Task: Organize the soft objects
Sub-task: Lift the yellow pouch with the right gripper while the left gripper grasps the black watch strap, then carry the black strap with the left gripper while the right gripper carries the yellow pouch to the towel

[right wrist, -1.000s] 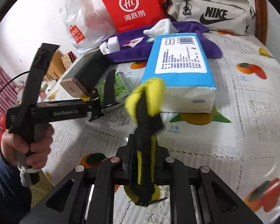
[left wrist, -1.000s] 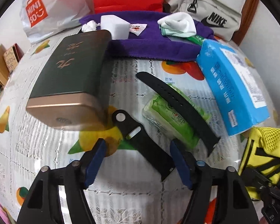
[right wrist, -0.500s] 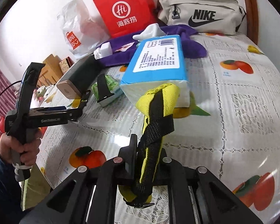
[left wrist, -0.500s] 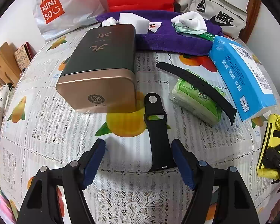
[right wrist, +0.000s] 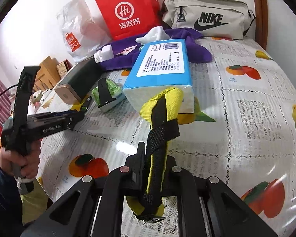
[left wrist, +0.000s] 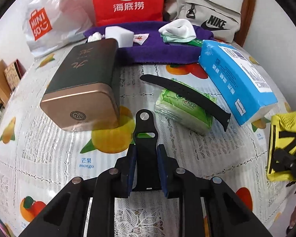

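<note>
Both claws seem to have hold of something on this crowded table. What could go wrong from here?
The left claw, jaws just closed, pinches only one end of the short black strap; lifted, it may droop and slip. The metal tin sits close, so a swing could knock it. The right claw's yellow strap hangs near the tissue pack.

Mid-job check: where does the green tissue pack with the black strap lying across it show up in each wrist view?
Left wrist view: the green tissue pack lies right of centre, between the dark tin and the blue tissue pack.
Right wrist view: the green tissue pack is left of centre, partly hidden by the black strap.
Shared landmark: the blue tissue pack.
</note>
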A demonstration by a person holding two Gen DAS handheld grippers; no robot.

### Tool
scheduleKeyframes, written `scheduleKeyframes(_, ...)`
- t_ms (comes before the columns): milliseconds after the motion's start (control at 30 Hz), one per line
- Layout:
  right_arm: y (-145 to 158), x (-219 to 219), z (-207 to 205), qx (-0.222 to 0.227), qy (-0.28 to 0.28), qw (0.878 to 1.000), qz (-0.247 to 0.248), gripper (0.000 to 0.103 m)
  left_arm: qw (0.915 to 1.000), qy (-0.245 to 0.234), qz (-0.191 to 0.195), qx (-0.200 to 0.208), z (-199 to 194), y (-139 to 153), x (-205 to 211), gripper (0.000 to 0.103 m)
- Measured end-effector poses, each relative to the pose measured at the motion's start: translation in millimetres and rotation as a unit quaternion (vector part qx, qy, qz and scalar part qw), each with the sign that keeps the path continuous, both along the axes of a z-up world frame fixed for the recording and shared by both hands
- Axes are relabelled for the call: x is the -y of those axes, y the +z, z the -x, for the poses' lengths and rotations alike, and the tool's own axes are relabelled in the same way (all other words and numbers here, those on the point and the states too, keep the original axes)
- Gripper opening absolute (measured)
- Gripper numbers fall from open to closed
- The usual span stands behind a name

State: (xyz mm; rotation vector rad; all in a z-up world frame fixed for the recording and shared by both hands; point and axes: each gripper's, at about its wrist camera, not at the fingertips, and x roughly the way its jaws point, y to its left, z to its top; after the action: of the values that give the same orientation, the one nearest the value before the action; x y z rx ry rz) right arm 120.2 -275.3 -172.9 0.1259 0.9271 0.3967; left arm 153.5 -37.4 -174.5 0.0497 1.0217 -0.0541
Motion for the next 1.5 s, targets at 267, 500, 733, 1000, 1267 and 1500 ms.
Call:
scheduleKeyframes(267, 7, -9, 10, 0.009, -0.001, 1.000, 0.006, 0.009, 0.9995, -0.005, 0.031, -0.008, 15, 9, -19, 0.020)
scheduleKeyframes(500, 19, -13, 26, 0.020, -0.009, 1.000, 0.021, 0.009, 0.9986, -0.008, 0.052, 0.006, 37, 24, -36, 0.020)
scheduleKeyframes(733, 32, -12, 33, 0.033, -0.018, 0.999, 0.030, 0.009, 0.9978, -0.001, 0.061, 0.027, 50, 44, -52, 0.020)
scheduleKeyframes(1000, 60, -10, 32, 0.057, -0.023, 0.998, 0.031, 0.009, 0.9960, 0.013, 0.068, 0.057, 50, 77, -68, 0.020)
scheduleKeyframes(1267, 85, -18, 12, 0.080, -0.013, 0.996, 0.033, 0.009, 0.9944, 0.017, 0.075, 0.072, 34, 101, -75, 0.020)
scheduleKeyframes(1500, 105, -26, -16, 0.098, 0.000, 0.995, 0.032, 0.009, 0.9940, 0.018, 0.073, 0.080, 8, 115, -72, 0.020)
